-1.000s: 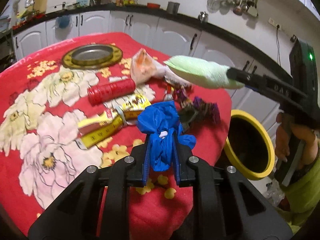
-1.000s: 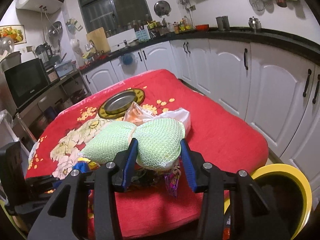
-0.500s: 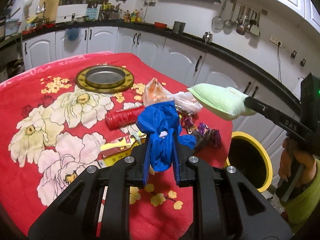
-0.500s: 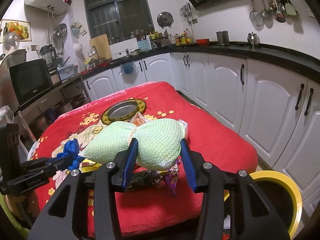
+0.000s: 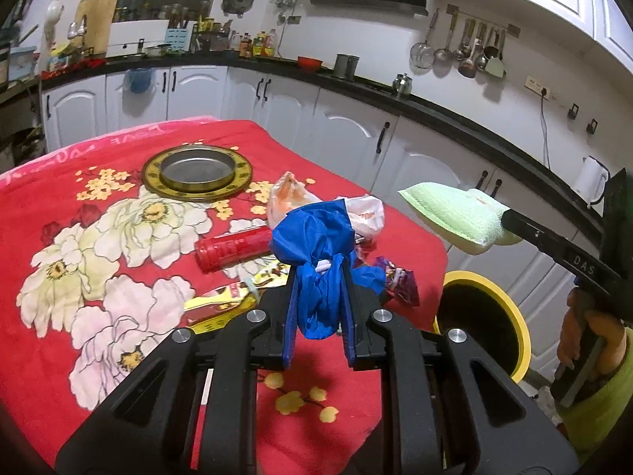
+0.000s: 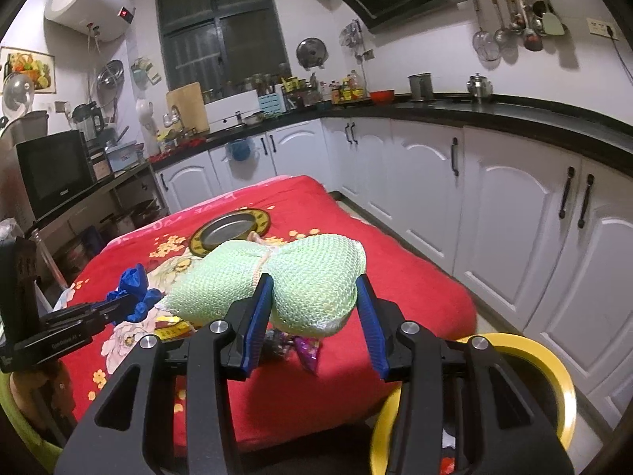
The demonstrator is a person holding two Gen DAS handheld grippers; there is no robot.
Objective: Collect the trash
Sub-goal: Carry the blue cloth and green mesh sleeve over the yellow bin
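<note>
My left gripper is shut on a crumpled blue plastic bag, held above the red flowered tablecloth. My right gripper is shut on a pale green foam net; in the left wrist view that green foam net hangs beyond the table's right edge, above and behind the yellow-rimmed bin. The same bin sits low right in the right wrist view. On the cloth lie a red cylinder, a clear bag with orange inside, yellow wrappers and a purple wrapper.
A metal dish on a gold-rimmed plate stands at the table's far side. White cabinets under a black counter run along the right and back. A hand holds the right gripper's handle beside the bin.
Both grippers rose with their loads. The green net moved right, off the table toward the bin. The blue bag lifted higher above the cloth.
</note>
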